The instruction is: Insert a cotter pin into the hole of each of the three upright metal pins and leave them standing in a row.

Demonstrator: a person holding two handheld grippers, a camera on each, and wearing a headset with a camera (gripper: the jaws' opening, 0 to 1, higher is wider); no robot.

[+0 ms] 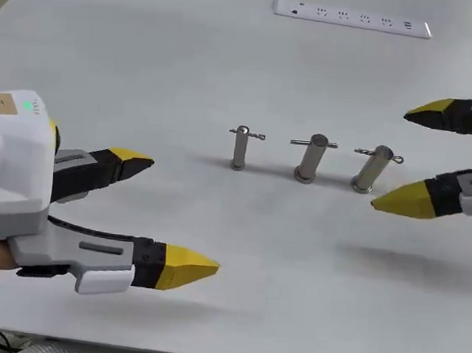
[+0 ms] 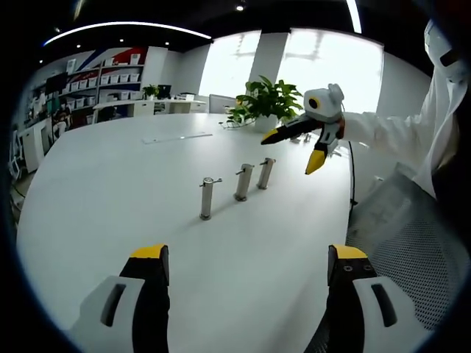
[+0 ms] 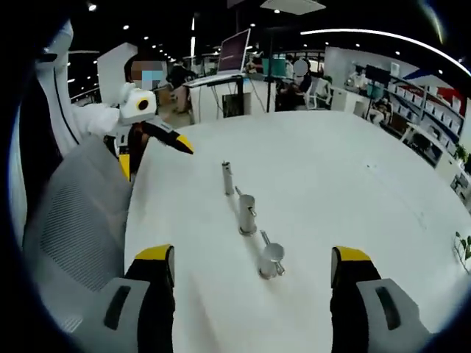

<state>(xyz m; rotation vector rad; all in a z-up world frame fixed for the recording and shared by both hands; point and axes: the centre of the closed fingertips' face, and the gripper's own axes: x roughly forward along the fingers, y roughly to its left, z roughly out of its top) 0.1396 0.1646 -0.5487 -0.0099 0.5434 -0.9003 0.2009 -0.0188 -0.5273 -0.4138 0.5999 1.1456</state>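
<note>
Metal pins (image 1: 309, 159), 3 in a row at frame centre, each carry a cotter pin (image 1: 251, 134). Lower left, our left gripper (image 1: 184, 214) gapes wide, empty; far right, our right gripper (image 1: 389, 160) likewise. We judge it best to draw away level, brushing nothing.

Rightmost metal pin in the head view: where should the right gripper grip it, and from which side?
Probably the bare shaft of the rightmost metal pin, below the cotter pin, approaching from its open right side. The cotter pin sticks out crosswise at the top, and the middle pin stands on its left.
</note>
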